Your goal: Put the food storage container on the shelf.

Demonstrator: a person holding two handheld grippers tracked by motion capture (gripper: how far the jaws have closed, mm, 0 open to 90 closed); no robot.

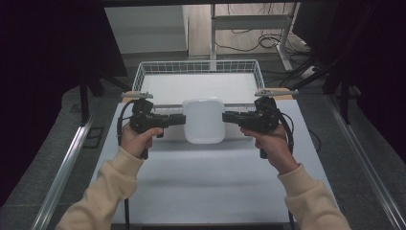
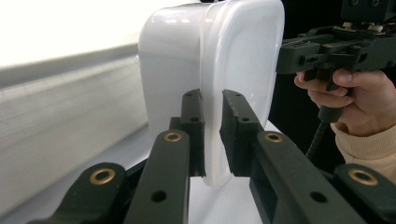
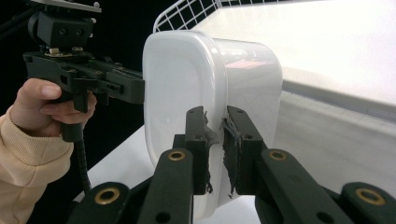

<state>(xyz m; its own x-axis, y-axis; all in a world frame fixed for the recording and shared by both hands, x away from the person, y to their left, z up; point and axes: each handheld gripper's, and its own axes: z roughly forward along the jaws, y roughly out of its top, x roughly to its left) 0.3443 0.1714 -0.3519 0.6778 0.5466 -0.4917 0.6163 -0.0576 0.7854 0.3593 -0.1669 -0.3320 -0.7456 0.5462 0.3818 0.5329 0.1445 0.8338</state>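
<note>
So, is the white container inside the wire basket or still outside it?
Outside: the white container is before the wire basket, over the table.

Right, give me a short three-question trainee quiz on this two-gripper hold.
1. True or false: the left gripper and the right gripper clamp opposite edges of the white rounded plastic container.
2. What stands just beyond the container at the table's far side?
A. a white wire basket
B. a cardboard box
C. a metal pot
3. Fill in: in the left gripper view, the fingers pinch the container's ____.

Key:
1. True.
2. A.
3. Rim: the thin edge sits between the two black fingers.
</note>
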